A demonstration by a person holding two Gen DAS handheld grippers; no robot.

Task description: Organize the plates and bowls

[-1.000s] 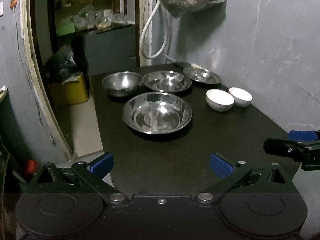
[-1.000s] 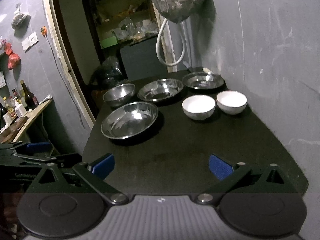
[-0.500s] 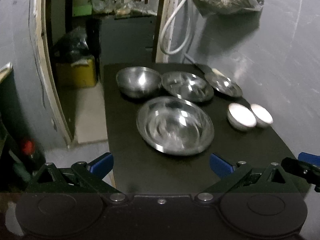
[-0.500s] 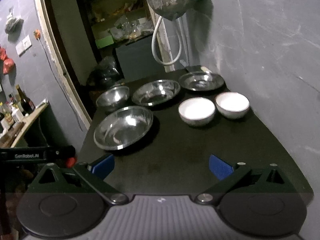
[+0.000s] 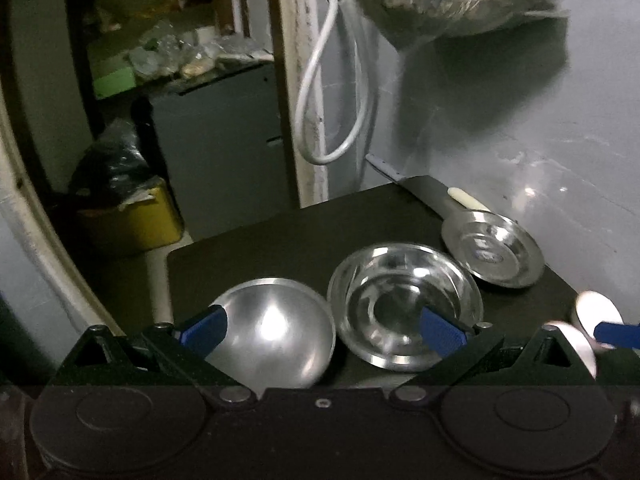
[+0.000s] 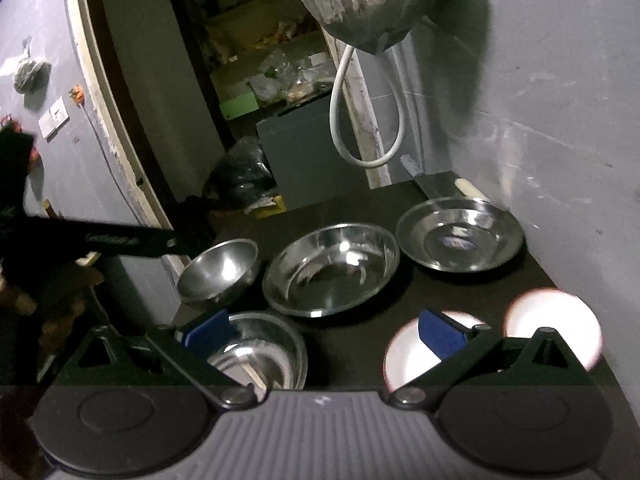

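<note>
Left tongs (image 5: 322, 328) spread wide, empty, level. Right tongs (image 6: 324, 330) spread wide, empty, level.

Black table (image 6: 360, 344) bearing steel bowls (image 6: 332, 270), white bowls (image 6: 554, 322).

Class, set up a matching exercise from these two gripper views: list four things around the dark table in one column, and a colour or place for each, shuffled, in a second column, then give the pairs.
Column 1:
1. ceramic bowl
2. flat steel plate
3. hose loop
4. plastic bag

Column 2:
A. hanging on the wall, highest up
B. white, near the table's right edge
C. far right corner of the table
D. white, looped beside the doorframe

Pairs: 1-B, 2-C, 3-D, 4-A
</note>
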